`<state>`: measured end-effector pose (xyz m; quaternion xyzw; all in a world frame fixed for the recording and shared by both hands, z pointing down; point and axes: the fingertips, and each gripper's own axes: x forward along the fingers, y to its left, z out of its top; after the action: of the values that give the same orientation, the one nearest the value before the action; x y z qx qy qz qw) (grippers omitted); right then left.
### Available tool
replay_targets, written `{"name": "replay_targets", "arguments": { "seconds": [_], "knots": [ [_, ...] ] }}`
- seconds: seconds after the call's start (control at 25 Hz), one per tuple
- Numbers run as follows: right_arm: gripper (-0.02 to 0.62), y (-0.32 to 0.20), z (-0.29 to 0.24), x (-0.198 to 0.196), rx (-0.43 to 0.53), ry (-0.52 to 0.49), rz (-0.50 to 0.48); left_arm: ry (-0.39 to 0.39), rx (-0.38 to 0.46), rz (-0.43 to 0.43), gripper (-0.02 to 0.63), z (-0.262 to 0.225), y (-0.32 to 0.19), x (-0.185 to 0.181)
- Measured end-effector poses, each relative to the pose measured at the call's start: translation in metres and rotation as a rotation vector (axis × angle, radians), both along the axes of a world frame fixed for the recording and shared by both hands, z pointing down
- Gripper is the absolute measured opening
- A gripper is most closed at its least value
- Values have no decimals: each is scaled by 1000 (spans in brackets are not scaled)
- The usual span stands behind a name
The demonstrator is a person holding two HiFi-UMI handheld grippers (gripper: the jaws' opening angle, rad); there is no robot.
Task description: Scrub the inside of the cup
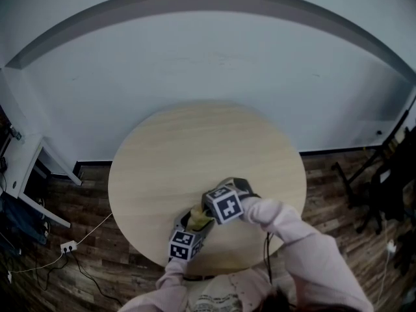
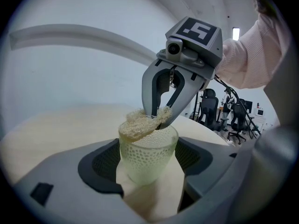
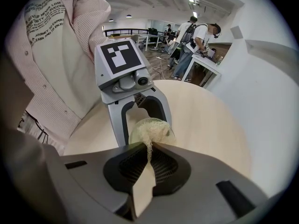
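Currently we hold a pale, see-through plastic cup w/ a dimpled honeycomb wall (image 2: 147, 160) in the left gripper (image 1: 194, 226). Its jaws are narrowed onto the cup's sides, one per side, and the cup stands upright btwn them in the left gripper view. Our right gripper (image 2: 158, 119) meets it from above, on the opposite side, jaws pinched nearly together on a beige, fibrous scrub pad (image 2: 140, 123). The pad lies bunched across the cup's mouth, w/ the right gripper's tips at the rim. How far the pad reaches inside, we can't tell.

In the head view both tools meet over the round, light-wood table (image 1: 195, 142), close to its near edge. The cup shows there as a yellowish patch btwn the two marker cubes. Whether its base touches the tabletop isn't clear. A pink ribbed sleeve (image 1: 286, 223) covers our right arm, crossing the table's near edge.
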<state>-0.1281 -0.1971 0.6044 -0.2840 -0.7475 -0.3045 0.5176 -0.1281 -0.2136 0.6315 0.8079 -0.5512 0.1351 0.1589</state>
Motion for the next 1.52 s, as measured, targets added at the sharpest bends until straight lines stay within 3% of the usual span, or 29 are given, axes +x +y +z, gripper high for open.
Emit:
{"name": "replay_targets", "arguments": {
  "seconds": [0.44,0.6,0.84,1.52],
  "knots": [
    [20,-1,5,-1,-13,87,81,-15,4,2,371,-2,-1,0],
    [20,-2,4,-9,-20,77,105,-17,2,1,371,-2,-1,0],
    [20,-7,5,-15,-75,102,199,-6,12,-2,370,-2,-2,2],
    [18,5,17,-6,-278,345,443,3,5,-12,370,-2,0,1]
  ]
}}
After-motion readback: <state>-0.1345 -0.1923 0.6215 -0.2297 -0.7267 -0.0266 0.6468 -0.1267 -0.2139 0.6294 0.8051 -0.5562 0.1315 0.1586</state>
